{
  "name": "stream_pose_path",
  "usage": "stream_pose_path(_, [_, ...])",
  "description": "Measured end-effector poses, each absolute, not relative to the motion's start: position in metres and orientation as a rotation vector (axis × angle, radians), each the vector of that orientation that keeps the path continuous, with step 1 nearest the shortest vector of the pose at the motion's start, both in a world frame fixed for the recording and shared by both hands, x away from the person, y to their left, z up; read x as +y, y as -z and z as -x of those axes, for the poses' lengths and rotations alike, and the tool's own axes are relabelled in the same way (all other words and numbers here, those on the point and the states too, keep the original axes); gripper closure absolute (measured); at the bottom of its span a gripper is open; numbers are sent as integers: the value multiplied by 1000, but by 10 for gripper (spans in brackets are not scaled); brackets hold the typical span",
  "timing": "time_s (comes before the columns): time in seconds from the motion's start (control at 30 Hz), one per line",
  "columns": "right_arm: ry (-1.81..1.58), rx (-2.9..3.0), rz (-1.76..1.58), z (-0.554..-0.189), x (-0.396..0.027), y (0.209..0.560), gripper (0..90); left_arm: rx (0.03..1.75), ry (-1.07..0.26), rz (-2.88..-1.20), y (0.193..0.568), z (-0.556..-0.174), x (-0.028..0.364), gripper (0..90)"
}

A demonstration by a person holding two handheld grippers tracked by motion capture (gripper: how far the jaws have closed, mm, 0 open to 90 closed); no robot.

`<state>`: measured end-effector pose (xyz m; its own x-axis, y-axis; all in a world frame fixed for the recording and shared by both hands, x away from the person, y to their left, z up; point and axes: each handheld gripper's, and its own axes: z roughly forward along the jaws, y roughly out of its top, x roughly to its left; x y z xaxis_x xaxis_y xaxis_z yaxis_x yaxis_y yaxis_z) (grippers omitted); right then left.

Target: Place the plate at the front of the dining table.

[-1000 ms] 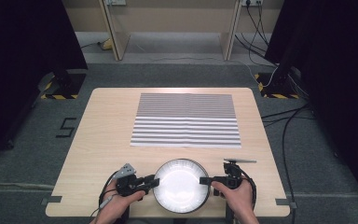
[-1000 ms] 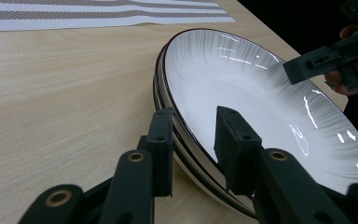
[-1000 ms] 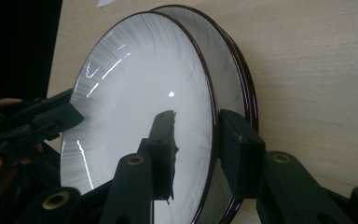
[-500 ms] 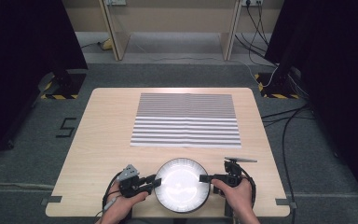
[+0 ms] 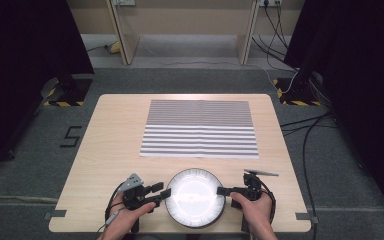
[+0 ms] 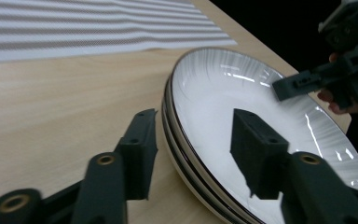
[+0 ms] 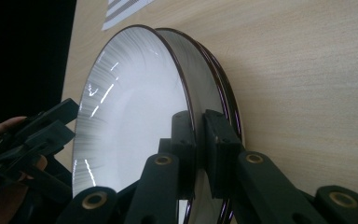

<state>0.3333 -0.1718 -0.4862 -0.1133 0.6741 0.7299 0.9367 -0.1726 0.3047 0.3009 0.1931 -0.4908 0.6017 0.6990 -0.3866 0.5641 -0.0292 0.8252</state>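
A stack of white plates with dark rims sits at the table's near edge. My left gripper is at the stack's left rim. In the left gripper view its jaws have just been opening and stand apart, one outside the rim and one over the plate, with no pad pressing. My right gripper is at the right rim. Its jaws have just been closing and now clamp the top plate's edge, as the right gripper view shows.
A grey-and-white striped mat lies flat across the middle of the wooden table, beyond the plates. Cables run over the floor at the right. Dark curtains flank both sides.
The left gripper's jaws have parted at the plates' left rim and the hand has shifted slightly. The right gripper's jaws have closed on the right rim. The plates have stayed in place.
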Motion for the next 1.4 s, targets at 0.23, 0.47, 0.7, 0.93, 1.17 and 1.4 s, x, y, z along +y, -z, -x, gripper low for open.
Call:
stream_pose_path(0.23, [1197,-1739,1840,-332,-175,489,823,1063,-189,-1643,482,-296,215,362])
stream_pose_path(0.47, [1224,-1720,1823,-332,-176,486,813,1092,-192,-1625,485,-290,230,331])
stream_pose_path(0.7, [1260,-1699,1811,-333,-180,478,811,1106,-202,-1612,486,-288,239,327])
stream_pose_path(0.93, [1281,-1697,1821,-334,-183,472,808,1125,-203,-1602,489,-286,245,326])
stream_pose_path(1.17, [1299,-1687,1816,-337,-185,466,805,1139,-208,-1592,492,-287,247,327])
stream_pose_path(1.4, [1321,-1697,1812,-341,-186,459,801,1146,-208,-1588,494,-287,248,325])
